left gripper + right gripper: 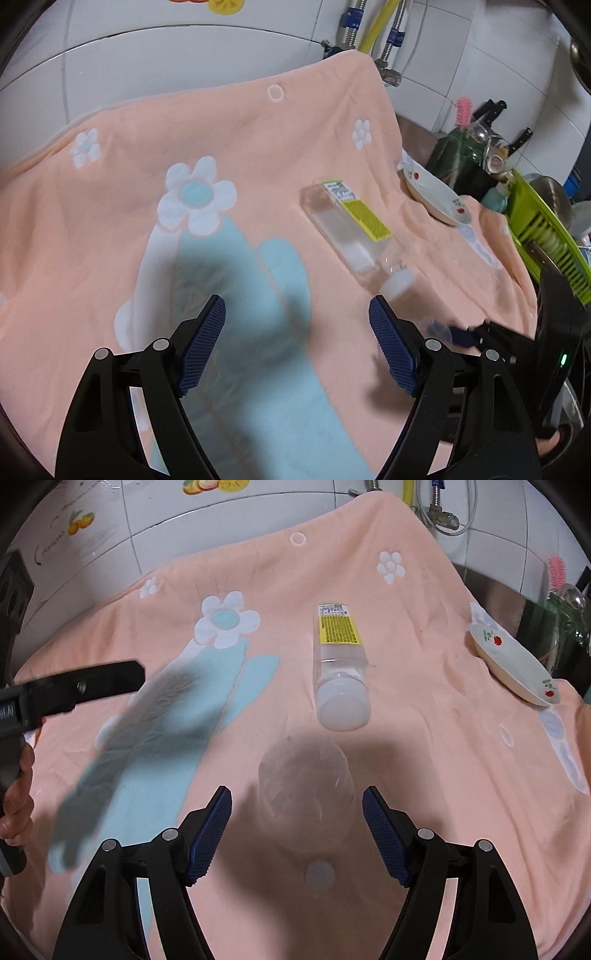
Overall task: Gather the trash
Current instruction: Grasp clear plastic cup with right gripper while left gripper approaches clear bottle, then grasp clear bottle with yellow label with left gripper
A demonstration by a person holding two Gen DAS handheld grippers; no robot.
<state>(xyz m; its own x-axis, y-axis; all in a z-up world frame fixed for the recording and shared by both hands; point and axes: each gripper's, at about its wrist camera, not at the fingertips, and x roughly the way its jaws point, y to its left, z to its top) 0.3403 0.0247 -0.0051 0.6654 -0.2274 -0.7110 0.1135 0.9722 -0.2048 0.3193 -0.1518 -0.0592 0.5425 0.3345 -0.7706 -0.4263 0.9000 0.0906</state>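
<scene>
On the peach fleece blanket with white-and-blue flowers [424, 709], draped over the counter and running back to the white tiled wall [240, 520], a clear plastic bottle with a yellow label [338, 653] is lying on its side, its white cap end pointing toward the grippers. Nearer, a second clear, unlabelled plastic bottle [306, 794] is lying with a small white cap [319, 875] showing at its near end; it is sitting between the spread fingers of the right gripper [297, 812], though blur is keeping me from telling whether the blue pads [384, 834] are touching it. The left gripper [297, 321] is hovering with its jaws wide apart and nothing between them, over bare blanket, the labelled bottle lying just beyond its right finger. At the blanket's right edge a white shallow dish with red flower marks [513, 661] is leaning tilted, and a lime-green plastic rack [546, 236] is crowding that side. The left half of the blanket is lying open and uncluttered.
</scene>
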